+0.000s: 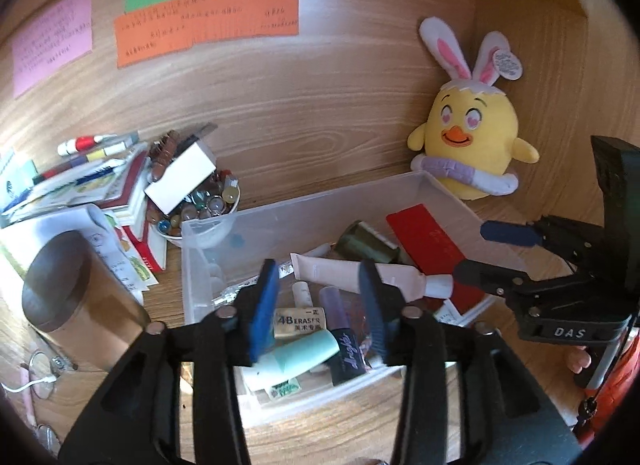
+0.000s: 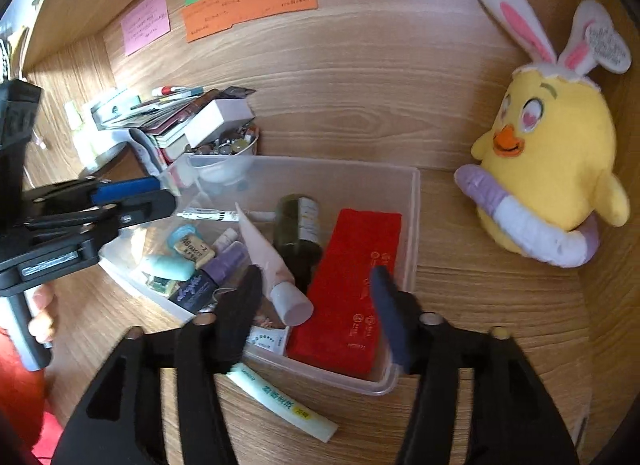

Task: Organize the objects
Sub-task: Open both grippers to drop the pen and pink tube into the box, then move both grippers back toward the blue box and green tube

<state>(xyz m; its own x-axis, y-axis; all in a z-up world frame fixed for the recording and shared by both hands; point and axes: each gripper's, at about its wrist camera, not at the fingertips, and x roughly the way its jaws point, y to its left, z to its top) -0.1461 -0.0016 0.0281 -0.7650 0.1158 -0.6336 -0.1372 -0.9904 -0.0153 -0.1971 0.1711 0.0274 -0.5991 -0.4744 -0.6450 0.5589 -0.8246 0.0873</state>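
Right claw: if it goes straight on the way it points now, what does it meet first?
Probably the pale pink squeeze tube, white cap toward the right claw, inside the clear plastic bin; the red rectangular case lies beside it. Depth is uncertain.

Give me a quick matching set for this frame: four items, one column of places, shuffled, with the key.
Items:
1 red case
2 plush chick
3 pale green tube
4 orange note

Places:
A on the back wall
B on the desk, in front of the clear bin
C inside the bin, right side
D on the desk, right of the bin

Pairs: 1-C, 2-D, 3-B, 4-A
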